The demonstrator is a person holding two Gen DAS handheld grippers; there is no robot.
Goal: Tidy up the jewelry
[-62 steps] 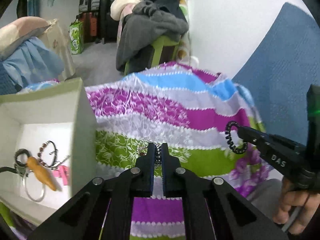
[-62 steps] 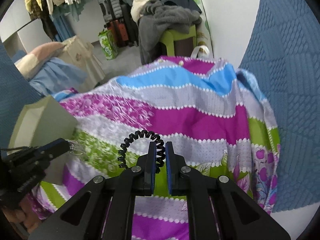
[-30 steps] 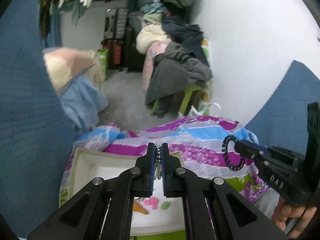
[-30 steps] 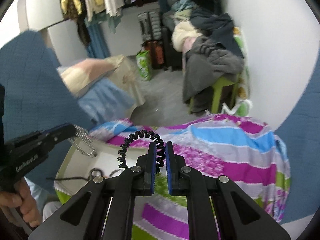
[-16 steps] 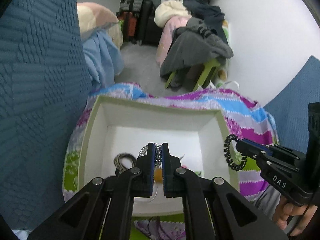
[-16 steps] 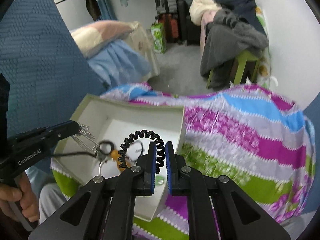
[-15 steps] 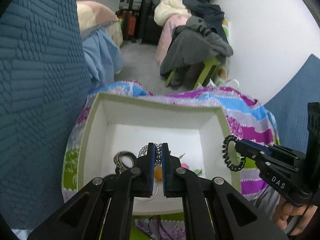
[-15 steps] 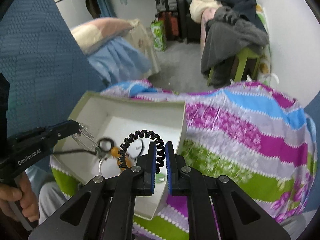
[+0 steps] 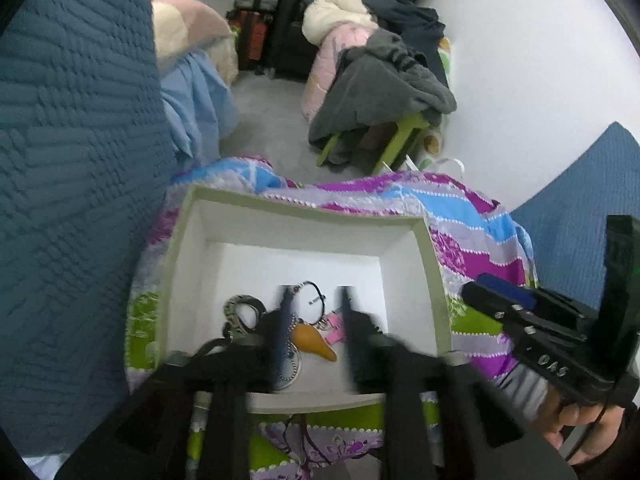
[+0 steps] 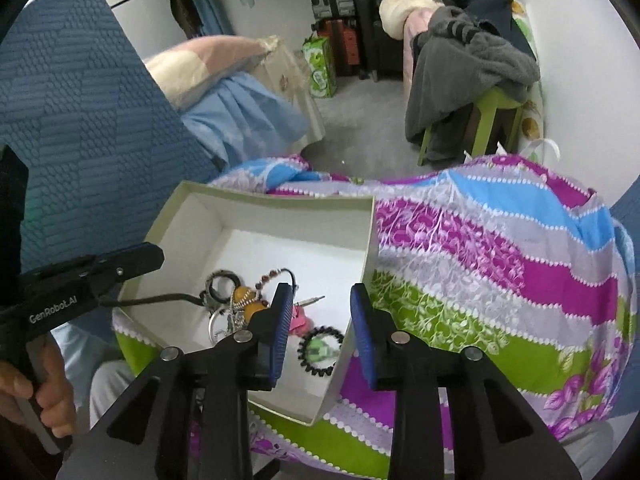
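Black coil: I see the spiral hair tie [image 10: 321, 346] lying flat on the white floor of the box [image 10: 372, 232], in the near right corner, just inside the right wall.
Right gripper [image 10: 322, 330]: its jaws have just been opening and stand apart; nothing is between the blue pads [image 10: 280, 332], and the coil lies below the gap, free of them.
Left gripper [image 9: 314, 328]: motion-blurred in its own view, but its jaws have just been opening too and I see them parted over the middle of the box.
Bead chain: a silver ball chain [image 9: 289, 364] lies by the inner face of the left finger [image 9: 282, 328]; I cannot tell whether it still touches the pad.
Pile: an orange pendant [image 9: 314, 340], a pink piece [image 9: 334, 326] and a dark cord bracelet [image 9: 312, 296] lie together under the left gripper.
Key relation: both loads are straight below their own tongs, inside the walls.
Nearer hand: the right one is nearer the box's right wall, the left nearer the pile.
My judgement: both drops look made; I would lift both grippers straight up.
Risk: the chain may cling to the left pad and ride out.
Surface: the box sits on a striped floral cloth [image 10: 500, 280], which I judge is soft and may tilt it.
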